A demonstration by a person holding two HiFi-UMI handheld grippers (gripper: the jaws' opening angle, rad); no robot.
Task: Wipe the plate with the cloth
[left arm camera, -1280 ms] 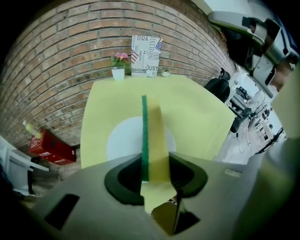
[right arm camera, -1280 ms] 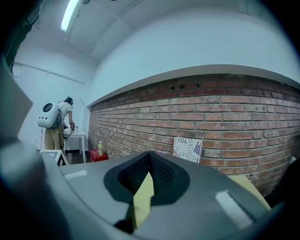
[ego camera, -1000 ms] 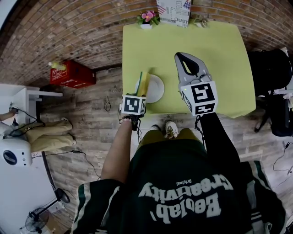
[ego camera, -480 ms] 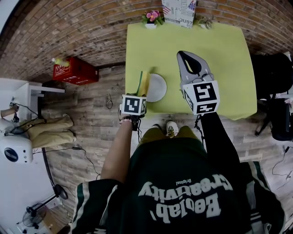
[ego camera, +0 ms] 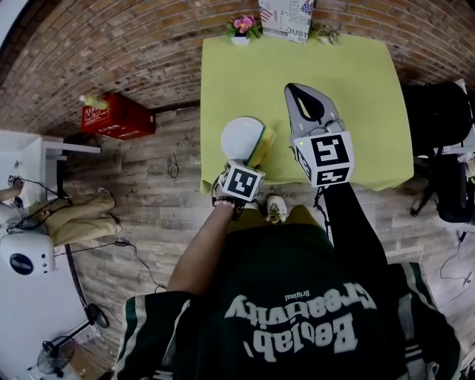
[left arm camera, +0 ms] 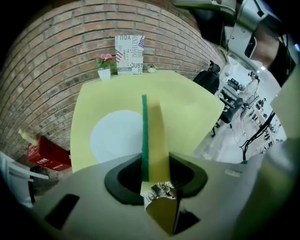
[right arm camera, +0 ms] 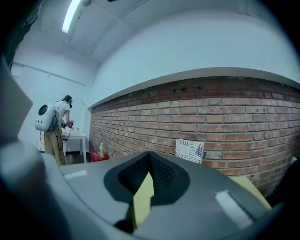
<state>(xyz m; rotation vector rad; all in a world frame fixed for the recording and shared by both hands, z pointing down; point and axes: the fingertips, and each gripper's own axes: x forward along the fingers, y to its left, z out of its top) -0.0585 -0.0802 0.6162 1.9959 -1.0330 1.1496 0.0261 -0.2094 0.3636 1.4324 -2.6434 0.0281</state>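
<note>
A white plate [ego camera: 241, 136] lies near the front left corner of the yellow-green table [ego camera: 356, 89]. My left gripper [ego camera: 251, 167] is shut on the cloth, a yellow sponge with a green scouring side [ego camera: 262, 146], held on edge. In the left gripper view the sponge [left arm camera: 153, 136] stands upright between the jaws, with the plate [left arm camera: 115, 136] flat on the table just to its left. I cannot tell whether it touches the plate. My right gripper [ego camera: 306, 104] hovers over the table right of the plate, shut and empty; its jaws meet in the right gripper view [right arm camera: 149, 157].
A small flower pot [ego camera: 242, 28] and a printed sign [ego camera: 286, 16] stand at the table's far edge by the brick wall. A red crate [ego camera: 111, 117] sits on the floor to the left, a black chair [ego camera: 438, 111] to the right. A person [right arm camera: 54, 131] stands far off.
My left gripper has swung to the right with the sponge, which was at the plate's left side and is now at its right side. The right gripper has barely moved.
</note>
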